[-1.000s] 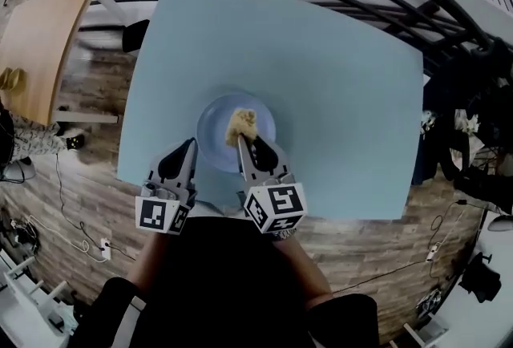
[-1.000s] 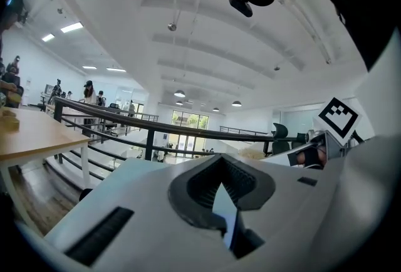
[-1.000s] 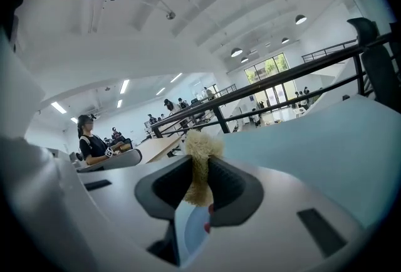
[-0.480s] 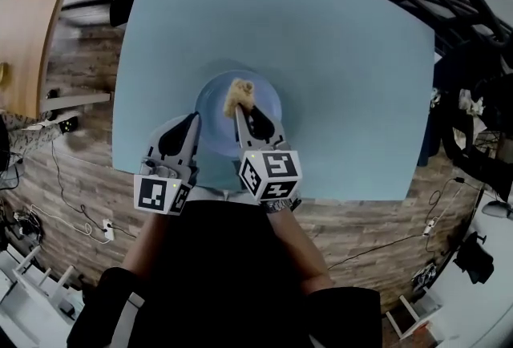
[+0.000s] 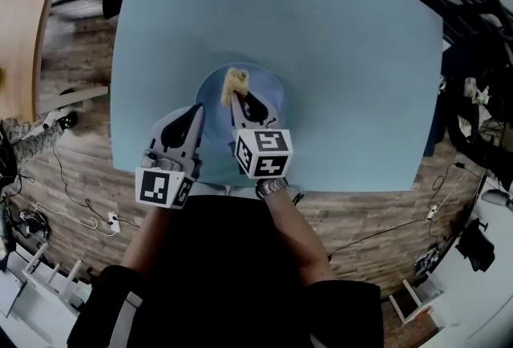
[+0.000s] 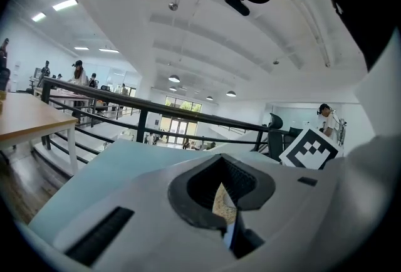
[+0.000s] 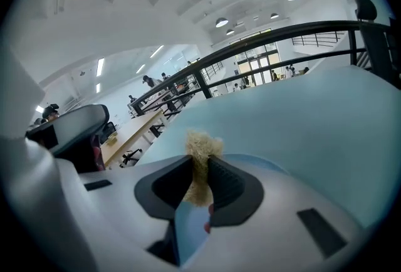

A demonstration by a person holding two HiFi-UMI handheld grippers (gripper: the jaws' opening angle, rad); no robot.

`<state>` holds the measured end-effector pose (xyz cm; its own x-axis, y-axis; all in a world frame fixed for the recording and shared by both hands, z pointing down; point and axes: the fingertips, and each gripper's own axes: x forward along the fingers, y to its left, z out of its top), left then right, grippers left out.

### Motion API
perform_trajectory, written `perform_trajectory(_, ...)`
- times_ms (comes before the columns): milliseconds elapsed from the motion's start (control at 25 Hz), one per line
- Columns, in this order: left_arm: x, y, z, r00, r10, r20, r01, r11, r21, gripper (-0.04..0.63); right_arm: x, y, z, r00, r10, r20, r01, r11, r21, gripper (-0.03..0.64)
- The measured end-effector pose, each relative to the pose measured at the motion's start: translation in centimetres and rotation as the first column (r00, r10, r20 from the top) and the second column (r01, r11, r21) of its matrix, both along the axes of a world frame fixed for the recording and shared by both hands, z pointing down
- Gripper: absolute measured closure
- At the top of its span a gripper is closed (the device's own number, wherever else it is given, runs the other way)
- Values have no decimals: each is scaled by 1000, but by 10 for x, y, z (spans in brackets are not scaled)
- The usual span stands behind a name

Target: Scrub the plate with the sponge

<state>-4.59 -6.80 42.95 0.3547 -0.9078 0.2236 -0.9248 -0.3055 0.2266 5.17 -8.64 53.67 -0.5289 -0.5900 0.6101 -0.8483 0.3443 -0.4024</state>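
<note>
Presently, a round blue plate [image 5: 266, 95] lies on the light blue table [image 5: 345, 58], towards the table's near edge.

Right gripper [image 7: 199, 178]: jaws closed on a tan, frayed sponge [image 7: 202, 142]. The dark pads pinch its lower part and its ragged top stands clear above the tips. In the head view the sponge sits over the far-left part of the plate, at the end of the jaws. Whether it presses on the plate surface cannot be determined. The gripper's marker cube [image 5: 263, 152] is over the near rim of the plate.

Left gripper [image 5: 197, 109]: tips at the plate's near-left rim. In the left gripper view the jaws are drawn in to a narrow slit, and a thin sliver of the blue rim is held in it. A patch of tan sponge shows through the gap above that sliver. The gripper lies just beside the right one, and the two bodies run roughly parallel.

Surroundings: wood-plank floor [image 5: 80, 170] below the table's near edge, a wooden table [image 5: 20, 26] at the far left, and a black railing [image 7: 282, 39] beyond the blue table.
</note>
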Motion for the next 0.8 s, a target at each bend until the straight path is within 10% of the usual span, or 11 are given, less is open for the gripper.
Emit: perform_trajectory(800, 6, -20, 24, 999, 34, -22, -35, 998, -52, 594, -25, -12, 56, 999, -28, -21, 26, 992, -127, 543)
